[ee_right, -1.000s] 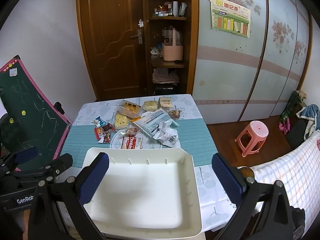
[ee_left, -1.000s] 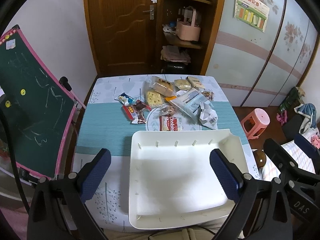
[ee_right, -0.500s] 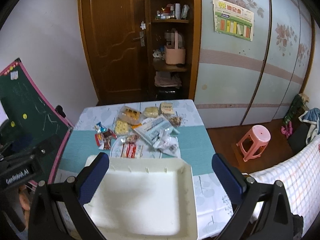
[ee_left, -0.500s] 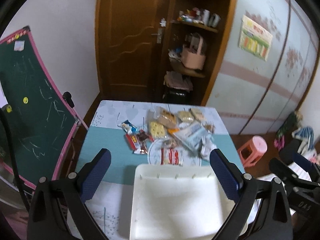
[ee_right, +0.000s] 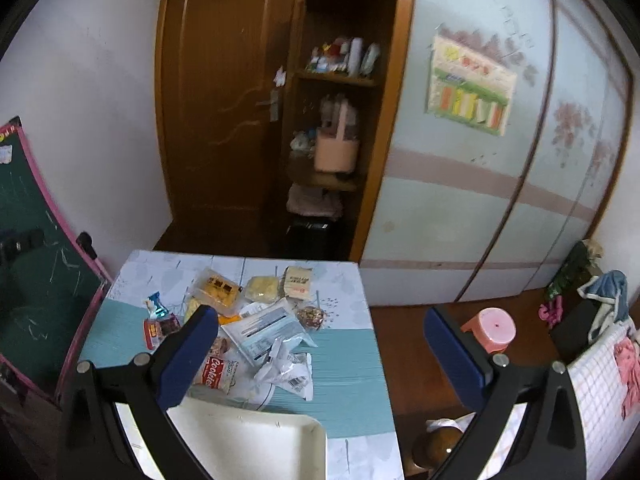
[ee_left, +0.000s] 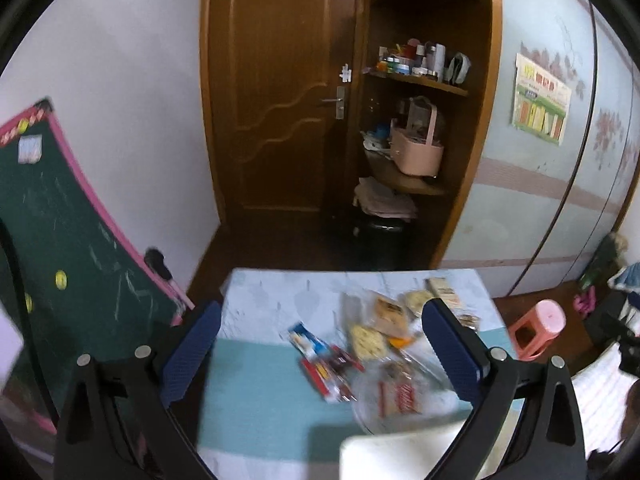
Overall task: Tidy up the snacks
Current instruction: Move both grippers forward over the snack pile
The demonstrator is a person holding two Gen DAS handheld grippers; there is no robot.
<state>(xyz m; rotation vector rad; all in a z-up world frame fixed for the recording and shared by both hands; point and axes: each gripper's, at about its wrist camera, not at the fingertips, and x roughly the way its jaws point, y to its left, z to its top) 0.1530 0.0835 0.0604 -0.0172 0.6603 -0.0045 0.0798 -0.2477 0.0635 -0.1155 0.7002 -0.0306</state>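
Note:
A pile of snack packets (ee_right: 256, 320) lies on the far half of the blue-and-white table (ee_right: 344, 408); it also shows, blurred, in the left wrist view (ee_left: 360, 352). A red cookie pack (ee_right: 214, 374) lies nearest the white tray (ee_right: 256, 440), which stands at the table's near edge; its corner shows in the left wrist view (ee_left: 384, 456). My left gripper (ee_left: 320, 352) is open and empty, high above the table. My right gripper (ee_right: 320, 356) is open and empty, above the table's right side.
A green chalkboard with a pink frame (ee_left: 60, 272) leans at the table's left. A pink stool (ee_right: 490, 330) stands on the floor to the right. A brown door (ee_left: 280, 112) and corner shelves (ee_left: 416, 128) are behind the table.
Both grippers have risen and tilted up, so the table and tray have dropped low in both views. The right view has swung to the right. Both stay open.

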